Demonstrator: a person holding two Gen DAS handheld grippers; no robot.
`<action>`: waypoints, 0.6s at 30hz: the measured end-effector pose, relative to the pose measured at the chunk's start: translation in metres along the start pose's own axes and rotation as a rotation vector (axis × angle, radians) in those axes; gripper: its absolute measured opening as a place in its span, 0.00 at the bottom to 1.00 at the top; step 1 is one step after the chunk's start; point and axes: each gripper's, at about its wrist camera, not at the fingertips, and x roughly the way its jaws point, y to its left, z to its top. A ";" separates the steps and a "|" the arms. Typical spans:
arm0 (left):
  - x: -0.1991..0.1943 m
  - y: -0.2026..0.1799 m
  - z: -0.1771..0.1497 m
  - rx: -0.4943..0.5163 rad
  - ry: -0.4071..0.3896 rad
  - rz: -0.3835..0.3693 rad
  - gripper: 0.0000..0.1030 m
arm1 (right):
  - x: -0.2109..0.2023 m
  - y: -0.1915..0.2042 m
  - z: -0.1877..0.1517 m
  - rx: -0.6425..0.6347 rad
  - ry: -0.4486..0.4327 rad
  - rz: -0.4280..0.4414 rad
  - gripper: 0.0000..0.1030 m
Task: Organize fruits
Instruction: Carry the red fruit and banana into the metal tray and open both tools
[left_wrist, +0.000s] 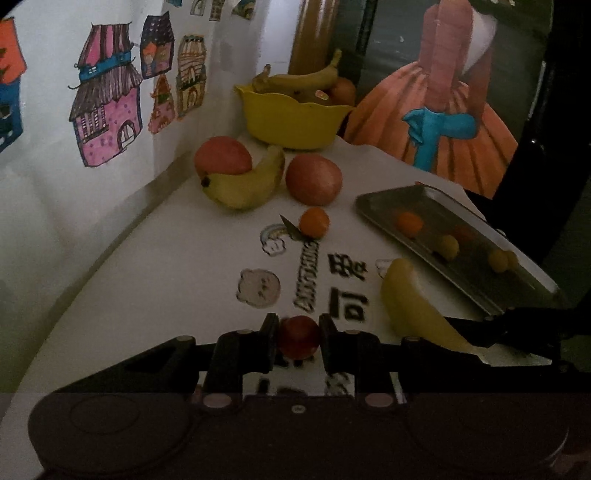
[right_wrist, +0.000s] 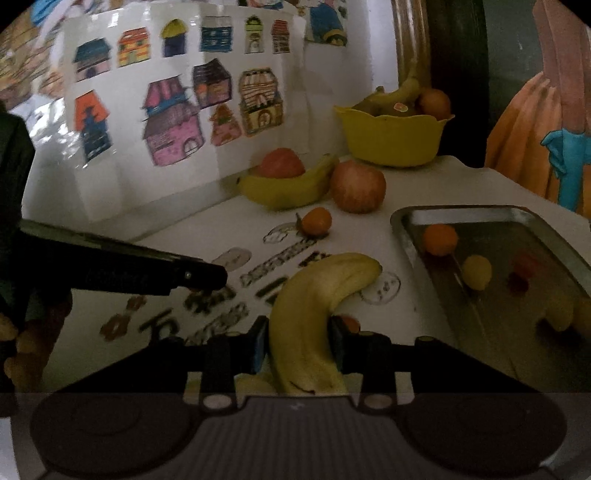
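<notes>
Two grippers (left_wrist: 298, 339) (right_wrist: 298, 341) grip fruit: possibly plum (left_wrist: 299, 335), banana (right_wrist: 314, 317).

Yellow bowl (left_wrist: 291, 123), silver tray (left_wrist: 373, 206), yellow banana (right_wrist: 314, 317), red fruit (left_wrist: 298, 336)

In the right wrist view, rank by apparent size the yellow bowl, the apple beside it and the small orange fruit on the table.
1. yellow bowl
2. apple
3. small orange fruit, though it is nearest the camera.

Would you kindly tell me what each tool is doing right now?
Left tool: closed on a small red fruit.
Right tool: closed on a banana.
</notes>
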 end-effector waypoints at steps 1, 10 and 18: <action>-0.003 -0.001 -0.003 -0.001 0.002 -0.004 0.24 | -0.005 0.001 -0.002 0.006 -0.002 0.004 0.38; -0.020 -0.021 -0.009 -0.007 -0.002 -0.040 0.24 | -0.042 -0.004 -0.015 0.077 -0.050 0.014 0.38; -0.022 -0.049 0.014 0.019 -0.057 -0.073 0.24 | -0.068 -0.017 -0.014 0.095 -0.108 -0.008 0.38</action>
